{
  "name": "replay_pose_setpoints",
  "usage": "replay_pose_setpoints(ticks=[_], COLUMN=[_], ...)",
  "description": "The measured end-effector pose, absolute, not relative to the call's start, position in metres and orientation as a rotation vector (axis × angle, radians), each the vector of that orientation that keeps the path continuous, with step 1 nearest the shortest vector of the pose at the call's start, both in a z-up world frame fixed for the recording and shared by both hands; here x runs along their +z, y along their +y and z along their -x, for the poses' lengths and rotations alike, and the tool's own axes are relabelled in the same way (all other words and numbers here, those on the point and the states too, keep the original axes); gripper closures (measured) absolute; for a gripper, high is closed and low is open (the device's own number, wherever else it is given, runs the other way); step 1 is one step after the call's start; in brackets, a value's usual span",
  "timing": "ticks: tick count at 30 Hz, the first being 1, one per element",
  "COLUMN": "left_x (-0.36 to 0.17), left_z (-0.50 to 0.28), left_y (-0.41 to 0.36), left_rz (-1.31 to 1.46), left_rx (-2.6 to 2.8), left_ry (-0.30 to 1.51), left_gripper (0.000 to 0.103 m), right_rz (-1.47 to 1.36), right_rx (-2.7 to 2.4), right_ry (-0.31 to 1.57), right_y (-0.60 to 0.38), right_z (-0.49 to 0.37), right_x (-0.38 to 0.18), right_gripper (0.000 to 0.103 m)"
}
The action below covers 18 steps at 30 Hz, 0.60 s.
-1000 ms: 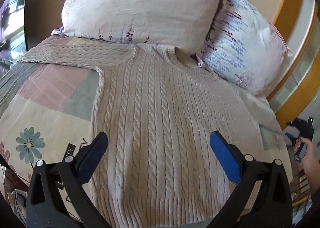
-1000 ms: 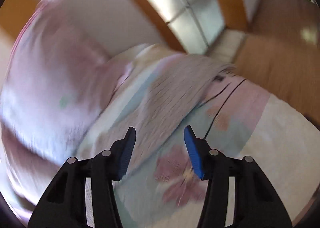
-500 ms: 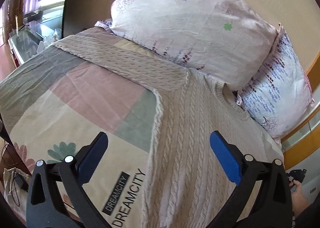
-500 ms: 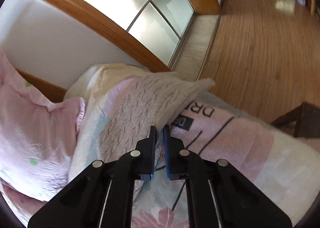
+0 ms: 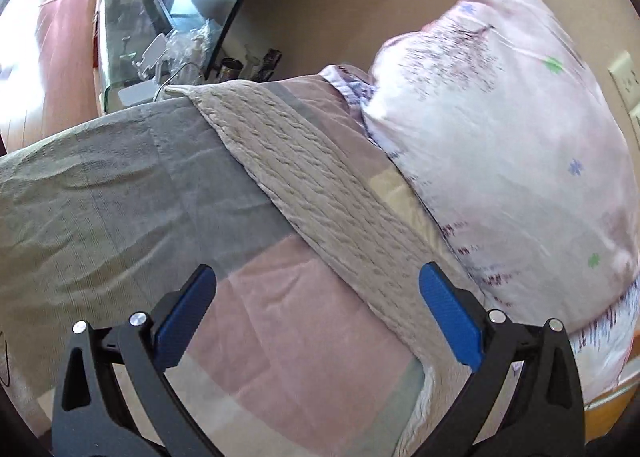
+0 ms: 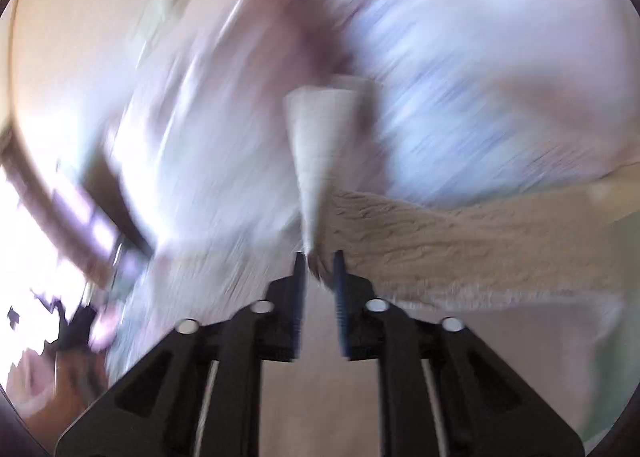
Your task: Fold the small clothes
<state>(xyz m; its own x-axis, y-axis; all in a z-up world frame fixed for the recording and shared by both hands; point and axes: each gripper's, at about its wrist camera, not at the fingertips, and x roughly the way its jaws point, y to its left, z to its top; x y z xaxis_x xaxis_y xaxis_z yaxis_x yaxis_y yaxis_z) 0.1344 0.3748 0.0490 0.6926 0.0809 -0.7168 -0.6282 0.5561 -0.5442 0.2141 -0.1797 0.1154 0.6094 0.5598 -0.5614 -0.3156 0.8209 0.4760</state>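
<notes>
Left gripper [image 5: 316,309]: jaws spread wide with nothing between them, held above the bedspread.
Bedspread [image 5: 100,197]: patchwork of grey, pink and pale green panels, wrinkled, filling the ground under the left gripper.
Sleeve [image 5: 304,193]: beige cable-knit, laid flat on the bedspread in a diagonal band; it runs from just beside the left gripper's right finger, up and away to the far edge of the bed, its cuff end at the top left.
Pillow [image 5: 500,137]: pale pink with small flowers, leaning just beyond the sleeve, along its right side.
Glass table [image 5: 160,37]: past the bed edge, cluttered; the items are too blurred to name.
Right gripper [image 6: 319,257]: jaws almost together, pinching beige knit at the tips; the view is heavily motion-blurred.
Sweater [image 6: 460,241]: the cloth fans out from the right gripper's tips, one fold standing up ahead of them, a wider stretch trailing to the right.
Background, right view: pink and lilac pillow shapes, too smeared to make out.
</notes>
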Motion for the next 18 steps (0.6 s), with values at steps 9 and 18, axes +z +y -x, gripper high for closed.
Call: replay_pose_setpoints(ticks=[9, 18], left_x=[0.013, -0.002], left_z=[-0.171, -0.194], left_y=[0.46, 0.505], left_rz=[1.133, 1.27], left_rx=[0.523, 0.547], left_ry=[0.669, 0.667], left_gripper=[0.031, 0.091], right_rz=[-0.345, -0.452], right_rx=[0.51, 0.268], right_ry=[0.989, 0.989], right_y=[-0.152, -0.234], right_z=[-0.18, -0.16], right_x=[0.066, 0.068], right_gripper=[0.042, 0.036])
